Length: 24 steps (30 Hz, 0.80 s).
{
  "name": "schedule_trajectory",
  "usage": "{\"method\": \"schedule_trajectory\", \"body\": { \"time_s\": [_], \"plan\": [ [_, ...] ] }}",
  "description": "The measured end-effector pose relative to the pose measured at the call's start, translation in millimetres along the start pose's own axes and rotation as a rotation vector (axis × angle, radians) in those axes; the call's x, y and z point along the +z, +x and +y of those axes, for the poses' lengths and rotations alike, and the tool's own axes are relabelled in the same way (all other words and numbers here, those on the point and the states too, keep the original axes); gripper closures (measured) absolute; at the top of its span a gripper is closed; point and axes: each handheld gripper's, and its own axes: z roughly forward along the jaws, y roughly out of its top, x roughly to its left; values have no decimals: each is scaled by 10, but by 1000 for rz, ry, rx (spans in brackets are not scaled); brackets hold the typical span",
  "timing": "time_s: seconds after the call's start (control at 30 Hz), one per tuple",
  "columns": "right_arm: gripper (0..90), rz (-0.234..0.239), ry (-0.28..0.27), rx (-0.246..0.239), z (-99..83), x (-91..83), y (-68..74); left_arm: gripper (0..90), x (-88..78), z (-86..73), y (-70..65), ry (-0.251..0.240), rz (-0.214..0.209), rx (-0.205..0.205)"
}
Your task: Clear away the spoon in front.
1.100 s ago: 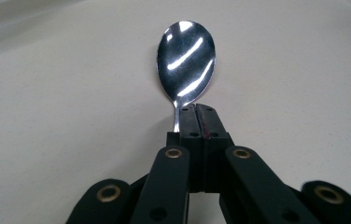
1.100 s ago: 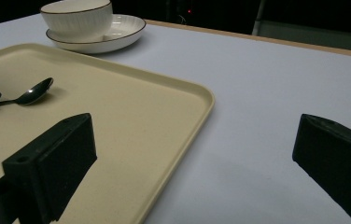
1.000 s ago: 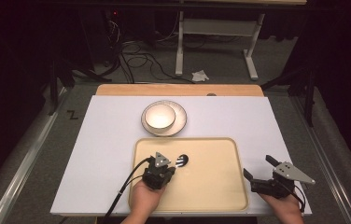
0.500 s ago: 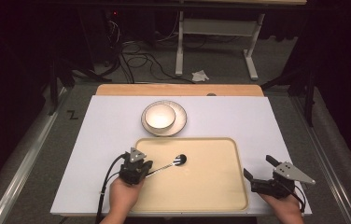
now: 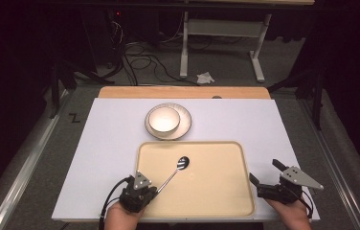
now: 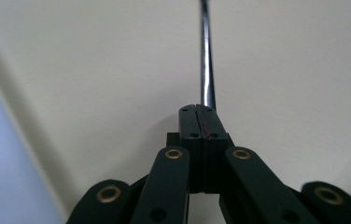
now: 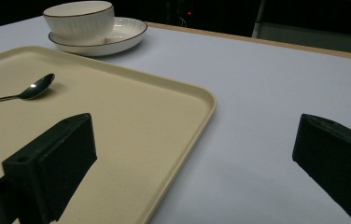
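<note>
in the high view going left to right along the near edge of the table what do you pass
left gripper shut on the spoon's handle → spoon → bare tray → right gripper, jaws open, just off the tray's right rim

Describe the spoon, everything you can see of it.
The spoon looks like shiny dark metal, with a thin straight handle and a small oval bowl that catches a bright glint. It lies low over the beige tray, slanting from the near left toward the middle. Its bowl is at the tray's surface, with its shadow close under it; whether the bowl quite rests there is hard to tell. The left gripper is shut on the end of the handle, whose shaft runs straight out from the closed jaws. Nothing else touches it.
</note>
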Motion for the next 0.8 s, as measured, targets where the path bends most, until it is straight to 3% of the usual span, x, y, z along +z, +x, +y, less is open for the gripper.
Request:
{"method": "schedule_trajectory", "body": {
  "time_s": [0.17,0.23,0.37,0.43,0.47,0.57,0.8],
  "plan": [
    [4,-3,4,4,0,7,9,900,58,108,-42,-23,-31,-6],
    [3,-4,0,0,3,10,10,900,130,258,-38,-57,-39,-21],
    [3,-3,4,2,-3,18,7,900,394,600,-88,-91,-51,-27],
    [4,-1,2,0,-8,19,-2,900,443,640,-101,-90,-52,-30],
    [4,-1,3,0,-10,16,-13,900,569,714,-134,-73,-49,-29],
    [4,-4,3,10,-15,1,-27,900,704,741,-153,-46,-20,-24],
    [4,-4,-5,12,-17,-11,-40,900,689,745,-55,-47,11,-57]
  ]
}}
